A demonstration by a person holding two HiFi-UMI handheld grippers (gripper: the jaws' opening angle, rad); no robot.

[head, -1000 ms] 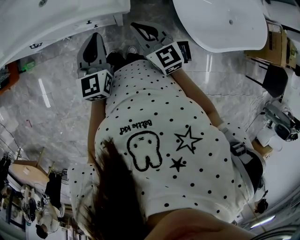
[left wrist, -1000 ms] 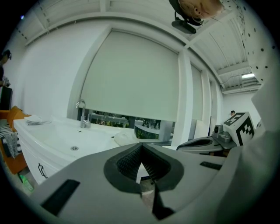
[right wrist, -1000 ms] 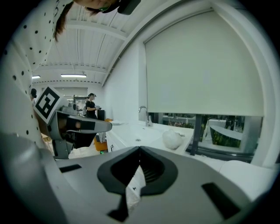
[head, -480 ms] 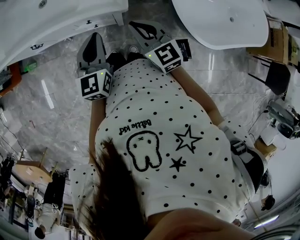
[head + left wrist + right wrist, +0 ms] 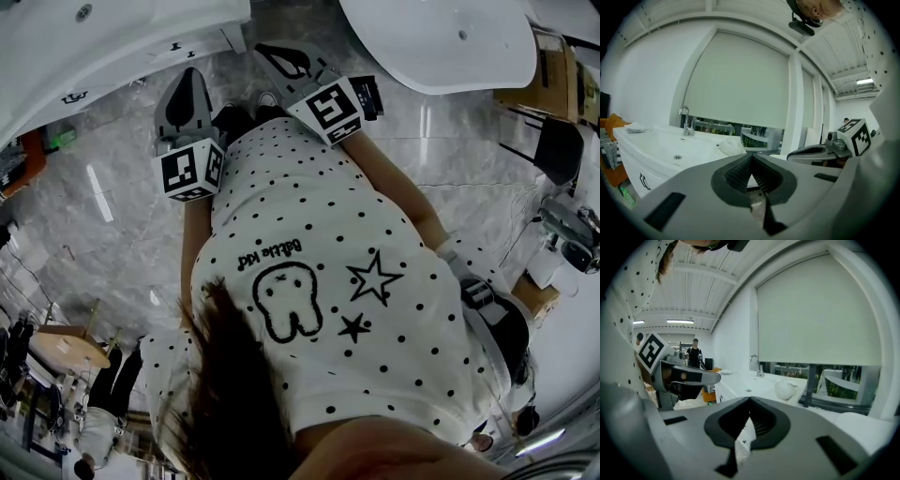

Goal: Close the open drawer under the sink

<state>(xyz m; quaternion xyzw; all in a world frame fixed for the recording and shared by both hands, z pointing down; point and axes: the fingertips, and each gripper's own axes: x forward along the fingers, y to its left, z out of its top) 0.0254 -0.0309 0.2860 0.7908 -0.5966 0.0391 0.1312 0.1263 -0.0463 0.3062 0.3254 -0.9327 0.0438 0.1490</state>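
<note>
A white sink vanity (image 5: pixel 112 37) fills the head view's top left, with dark handles (image 5: pixel 70 94) on its front; no drawer shows plainly as open. My left gripper (image 5: pixel 190 77) is shut and empty, held out over the marble floor near the vanity's front. My right gripper (image 5: pixel 270 50) is beside it, also shut and empty. In the left gripper view the basin (image 5: pixel 670 150) and its faucet (image 5: pixel 685 119) lie ahead to the left of the left gripper (image 5: pixel 751 157). The right gripper view shows the right gripper (image 5: pixel 750 401) with its tips together before the same counter (image 5: pixel 754 385).
A second white basin (image 5: pixel 441 47) sits at the top right. A white rounded lump (image 5: pixel 785 390) lies on the counter by the window. An orange unit (image 5: pixel 19 159) stands left of the vanity, a dark chair (image 5: pixel 553 150) at the right. A person (image 5: pixel 695 355) stands far back.
</note>
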